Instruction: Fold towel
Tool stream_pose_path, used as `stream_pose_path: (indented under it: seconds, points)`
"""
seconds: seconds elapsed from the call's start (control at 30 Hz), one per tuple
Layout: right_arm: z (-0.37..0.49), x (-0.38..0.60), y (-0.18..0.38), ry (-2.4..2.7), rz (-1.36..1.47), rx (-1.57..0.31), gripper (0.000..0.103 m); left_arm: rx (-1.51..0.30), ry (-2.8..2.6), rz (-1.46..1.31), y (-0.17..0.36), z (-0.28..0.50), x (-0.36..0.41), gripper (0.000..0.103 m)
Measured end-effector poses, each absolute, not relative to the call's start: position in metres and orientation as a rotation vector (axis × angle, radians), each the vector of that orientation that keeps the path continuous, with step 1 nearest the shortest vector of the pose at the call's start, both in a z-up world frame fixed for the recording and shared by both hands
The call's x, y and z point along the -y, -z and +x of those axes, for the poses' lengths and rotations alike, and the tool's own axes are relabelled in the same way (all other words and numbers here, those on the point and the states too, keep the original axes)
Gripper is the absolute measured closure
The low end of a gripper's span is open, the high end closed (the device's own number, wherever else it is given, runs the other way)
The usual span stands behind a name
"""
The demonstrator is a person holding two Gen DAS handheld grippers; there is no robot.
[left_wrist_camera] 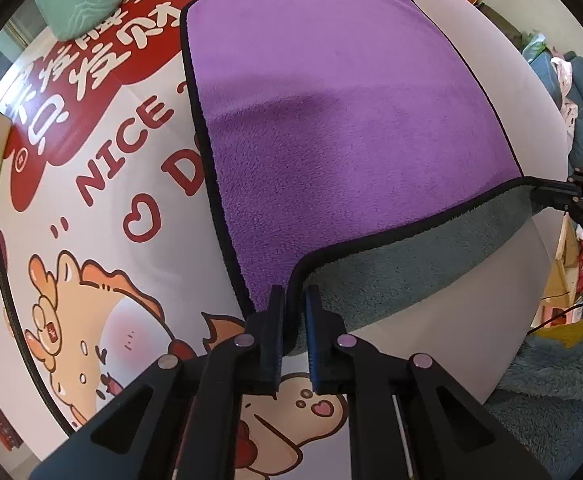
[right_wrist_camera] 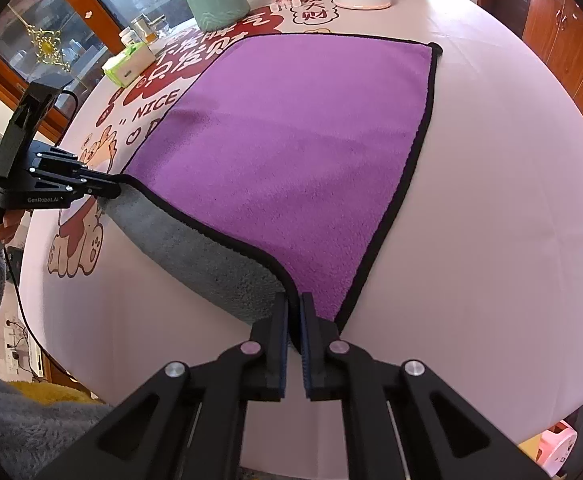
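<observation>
Nearest the lens, the left tool [left_wrist_camera: 295, 300] pinches one near corner of the purple fleece towel with black piping and grey underside [left_wrist_camera: 331, 120], and the right tool [right_wrist_camera: 294, 308] pinches the other, each corner sitting at 12 o'clock between closed pads. The lifted near hem sags between them; keeping both corners level and taut while carrying them toward the far edge should give a square fold. Beyond, the towel lies flat on the white cartoon-printed counter [right_wrist_camera: 511, 200].
</observation>
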State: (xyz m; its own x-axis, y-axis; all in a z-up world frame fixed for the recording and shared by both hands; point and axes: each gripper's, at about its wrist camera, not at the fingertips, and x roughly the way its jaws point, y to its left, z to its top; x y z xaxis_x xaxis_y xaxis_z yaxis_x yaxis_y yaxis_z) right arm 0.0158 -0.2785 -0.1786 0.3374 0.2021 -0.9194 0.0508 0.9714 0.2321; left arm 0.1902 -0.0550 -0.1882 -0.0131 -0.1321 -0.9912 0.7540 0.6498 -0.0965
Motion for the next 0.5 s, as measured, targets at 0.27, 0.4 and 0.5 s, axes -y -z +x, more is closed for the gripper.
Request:
stream_pose_path:
  seconds: [0.27,0.4,0.5]
  points:
    - [0.018,0.282,0.166,-0.075,0.222,-1.187,0.098,-1.358,0.661,0.639,0.169,0.185,0.077,0.097]
    - [0.027,0.292,0.153,-0.035,0.232,-1.148,0.098,-1.298,0.620,0.632,0.151,0.191,0.089,0.097]
    - [0.037,0.301,0.140,-0.002,0.225,-1.110,0.098,-1.233,0.585,0.616,0.131,0.204,0.098,0.097]
